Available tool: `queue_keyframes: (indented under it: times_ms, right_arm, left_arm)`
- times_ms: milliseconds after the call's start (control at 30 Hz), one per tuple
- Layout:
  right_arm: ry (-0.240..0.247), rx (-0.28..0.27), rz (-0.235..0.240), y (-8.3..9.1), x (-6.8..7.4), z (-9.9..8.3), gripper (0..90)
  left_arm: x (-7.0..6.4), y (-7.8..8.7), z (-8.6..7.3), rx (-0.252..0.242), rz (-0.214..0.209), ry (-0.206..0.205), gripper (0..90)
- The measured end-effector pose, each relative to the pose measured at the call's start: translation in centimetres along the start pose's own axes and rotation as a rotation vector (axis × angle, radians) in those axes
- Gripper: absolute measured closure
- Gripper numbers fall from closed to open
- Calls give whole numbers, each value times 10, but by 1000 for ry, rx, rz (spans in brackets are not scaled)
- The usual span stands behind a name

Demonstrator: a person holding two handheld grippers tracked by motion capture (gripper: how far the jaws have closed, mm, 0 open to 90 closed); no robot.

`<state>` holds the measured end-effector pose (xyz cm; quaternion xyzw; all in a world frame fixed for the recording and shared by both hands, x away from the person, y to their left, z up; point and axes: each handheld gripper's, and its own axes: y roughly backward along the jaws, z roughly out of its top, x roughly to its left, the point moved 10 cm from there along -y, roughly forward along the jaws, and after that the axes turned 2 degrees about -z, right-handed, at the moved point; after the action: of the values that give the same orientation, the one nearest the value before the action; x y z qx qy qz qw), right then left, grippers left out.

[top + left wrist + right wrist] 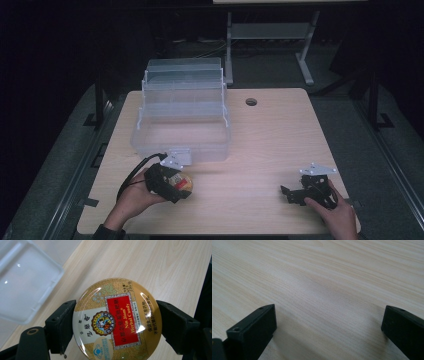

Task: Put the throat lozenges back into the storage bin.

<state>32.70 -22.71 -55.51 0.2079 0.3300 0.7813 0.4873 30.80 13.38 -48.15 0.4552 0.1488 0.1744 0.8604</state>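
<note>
The room around the pale wooden table (270, 145) is almost black; light falls from above only on its top. White glare spots sit on the round gold and red candy tin (117, 320). The near black jaws look soft and blurred, with faint shadows under them.

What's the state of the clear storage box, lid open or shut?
Open. In the high view the clear storage box has its lid swung up at the back, tiered trays raised, and its bottom compartment looks empty.
</note>
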Motion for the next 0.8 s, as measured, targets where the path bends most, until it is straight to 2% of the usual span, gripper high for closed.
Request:
queue_keyframes:
  times_ms: [133,800]
  right_arm:
    - [0,0,0,0,0,0,0]
    - [0,0,0,0,0,0,0]
  left_arm:
    - [5,6,4,-6,17,1,196]
    - [20,28,17,-20,34,-1,196]
